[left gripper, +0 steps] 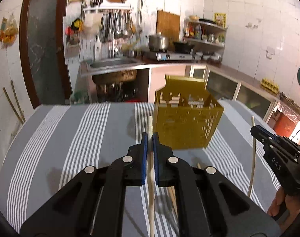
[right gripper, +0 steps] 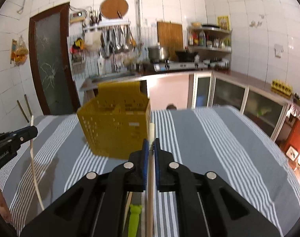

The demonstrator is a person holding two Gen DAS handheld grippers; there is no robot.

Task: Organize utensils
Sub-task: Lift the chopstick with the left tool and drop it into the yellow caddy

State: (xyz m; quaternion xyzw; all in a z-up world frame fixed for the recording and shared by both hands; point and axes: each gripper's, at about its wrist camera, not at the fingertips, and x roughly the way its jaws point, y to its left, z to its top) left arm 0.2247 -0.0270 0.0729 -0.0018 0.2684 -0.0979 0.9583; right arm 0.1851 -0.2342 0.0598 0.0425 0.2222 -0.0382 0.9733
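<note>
Before me is a table with a grey and white striped cloth [left gripper: 71, 138], and behind it, along the far wall, a kitchen counter [left gripper: 238, 79] with a sink [left gripper: 112, 63] and a gas stove [left gripper: 173, 55]. On the cloth, near the far edge of the table, stands a yellow perforated basket [left gripper: 189, 122] with dividers inside; it is a little blurred in both views. My left claw [left gripper: 150, 138] is clamped on a pale wooden chopstick [left gripper: 150, 122], which stands almost upright between the blue pads, its tip just in front of the basket's left corner. My right claw [right gripper: 150, 144] is clamped in the same way on a second chopstick [right gripper: 151, 130], its tip just beside the basket's right corner. Under my left claw some more sticks [left gripper: 172, 193] lie on the cloth. Under my right claw, near the table's front edge, lies a small green utensil handle [right gripper: 134, 217].
</note>
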